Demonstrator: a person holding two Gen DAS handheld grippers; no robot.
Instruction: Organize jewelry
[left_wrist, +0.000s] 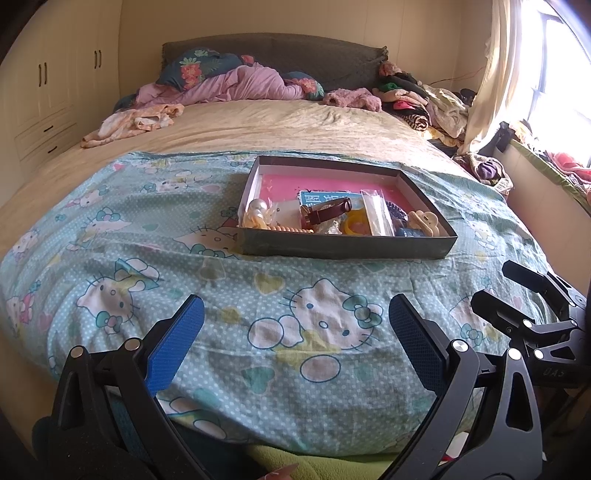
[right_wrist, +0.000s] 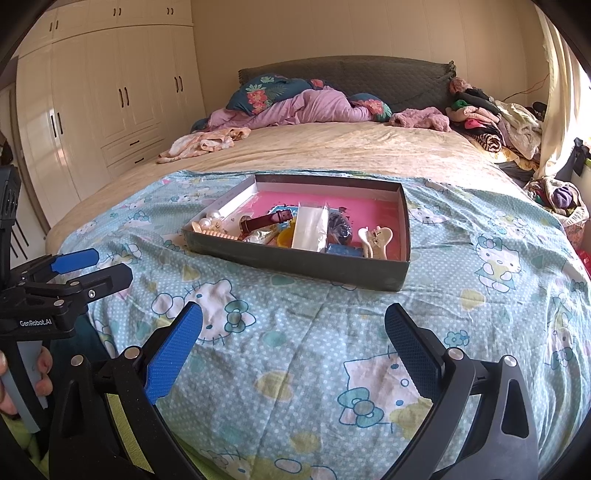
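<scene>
free: blanket (right_wrist: 295, 350) before tray (right_wrist: 295, 264) | obstacle: tray's near wall; items crowd the near half

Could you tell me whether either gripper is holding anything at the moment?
Neither: the left gripper and right gripper are open and empty above the bedspread, short of the box.

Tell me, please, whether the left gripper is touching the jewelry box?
Apart. The left wrist view shows the left gripper open, with bare bedspread between its fingertips and the jewelry box.
</scene>
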